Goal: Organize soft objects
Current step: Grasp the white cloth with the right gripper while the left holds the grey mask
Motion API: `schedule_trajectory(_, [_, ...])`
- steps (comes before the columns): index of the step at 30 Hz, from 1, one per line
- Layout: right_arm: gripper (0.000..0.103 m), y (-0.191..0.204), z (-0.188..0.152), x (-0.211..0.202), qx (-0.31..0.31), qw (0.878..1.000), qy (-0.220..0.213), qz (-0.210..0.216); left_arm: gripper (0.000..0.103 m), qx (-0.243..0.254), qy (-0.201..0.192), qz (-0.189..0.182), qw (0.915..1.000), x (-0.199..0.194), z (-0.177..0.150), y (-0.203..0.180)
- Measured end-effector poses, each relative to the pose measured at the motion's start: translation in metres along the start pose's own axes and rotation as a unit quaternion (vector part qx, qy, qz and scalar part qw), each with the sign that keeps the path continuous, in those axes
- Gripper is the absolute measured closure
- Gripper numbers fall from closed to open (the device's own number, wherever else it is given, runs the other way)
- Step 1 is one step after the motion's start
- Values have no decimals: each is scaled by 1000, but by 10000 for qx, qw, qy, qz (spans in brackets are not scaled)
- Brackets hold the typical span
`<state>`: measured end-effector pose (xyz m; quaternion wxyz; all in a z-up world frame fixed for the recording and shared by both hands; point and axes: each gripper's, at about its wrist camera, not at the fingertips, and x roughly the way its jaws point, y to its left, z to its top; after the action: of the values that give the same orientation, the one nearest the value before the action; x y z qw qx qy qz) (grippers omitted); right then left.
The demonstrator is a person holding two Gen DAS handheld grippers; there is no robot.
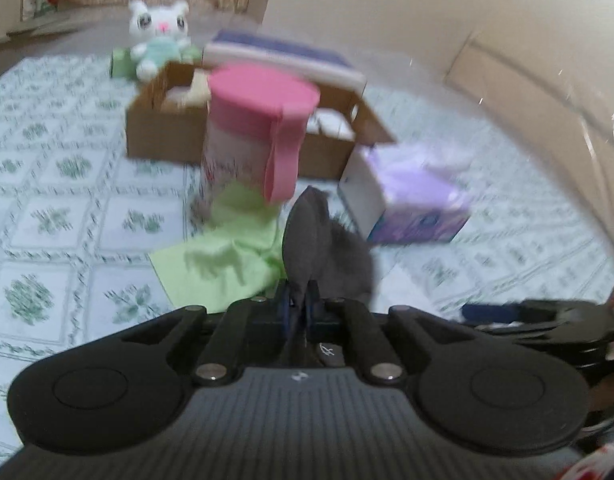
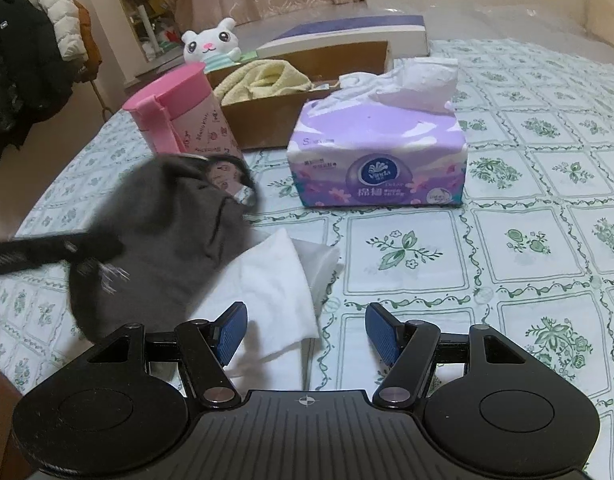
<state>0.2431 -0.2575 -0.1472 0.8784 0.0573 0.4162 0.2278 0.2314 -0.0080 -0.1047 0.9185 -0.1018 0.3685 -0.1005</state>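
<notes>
Our left claw (image 1: pixel 301 300) is clenched on the grey cloth (image 2: pixel 159 232), which hangs limp and light just ahead of it; a pinch on any fold should hold. Our right claw (image 2: pixel 305 334) stands released over the white tissue (image 2: pixel 275 280), beside it.

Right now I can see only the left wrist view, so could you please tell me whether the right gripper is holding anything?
Observer: No, the right gripper is open with nothing between its fingers.
Operator: Thank you. Is anything lying just ahead of it?
Observer: Yes, a white cloth lies on the tablecloth, next to the grey cloth that the left gripper is shut on.
Operator: And what is inside the cardboard box?
Observer: A yellow towel is bundled in the cardboard box.
</notes>
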Motion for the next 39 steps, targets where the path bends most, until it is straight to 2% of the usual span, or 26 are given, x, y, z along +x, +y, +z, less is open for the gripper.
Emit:
schedule_trajectory(6, [38,9,-5,4,-73,9998,109,121,97,-94,-428,143,9989,-49,7,13])
schedule_trajectory(9, [38,9,-10,12,45,9994,287,160,97,-342,-472,276,9979,-65,3,28])
schedule_trajectory(11, [38,10,-13,14,10,9996,236,121,97,-519,-429,419,9969,-72,-4,41])
schedule_trajectory(12, [45,12,-15,13,-92,9997,184,100,97,-589,-382,506,9962,-74,-8,47])
schedule_trajectory(13, [72,15,-15,12,-219,9995,163,141,97,-645,-345,558,9958,-75,-11,51])
schedule_trajectory(14, [80,17,-16,12,-321,9992,180,183,97,-723,-298,606,9951,-75,-16,57])
schedule_trajectory(17, [89,24,-16,6,-618,9980,32,143,97,-930,-139,717,9930,-72,-28,68])
schedule_trajectory(23, [91,46,-15,-15,-1217,9910,-305,460,97,-1195,221,871,9888,-55,-48,81])
schedule_trajectory(25, [91,54,-18,-10,-1365,9892,-109,532,96,-1234,283,917,9877,-53,-53,83])
schedule_trajectory(27, [90,59,-22,0,-1396,9894,136,365,96,-1258,336,938,9870,-51,-57,83])
schedule_trajectory(29, [81,61,-28,10,-1386,9895,372,163,92,-1272,376,954,9866,-49,-60,83])
schedule_trajectory(31, [56,60,-33,13,-1290,9906,451,87,89,-1287,405,991,9859,-47,-62,85])
schedule_trajectory(32, [55,58,-35,12,-1217,9914,473,130,89,-1305,420,981,9857,-47,-63,85])
schedule_trajectory(37, [57,53,-46,8,-952,9937,491,314,89,-1317,441,987,9854,-45,-67,87])
schedule_trajectory(38, [64,56,-48,6,-1027,9932,431,338,89,-1323,457,974,9853,-44,-67,87])
schedule_trajectory(39, [81,61,-50,5,-1145,9919,399,381,89,-1319,472,968,9854,-43,-68,87])
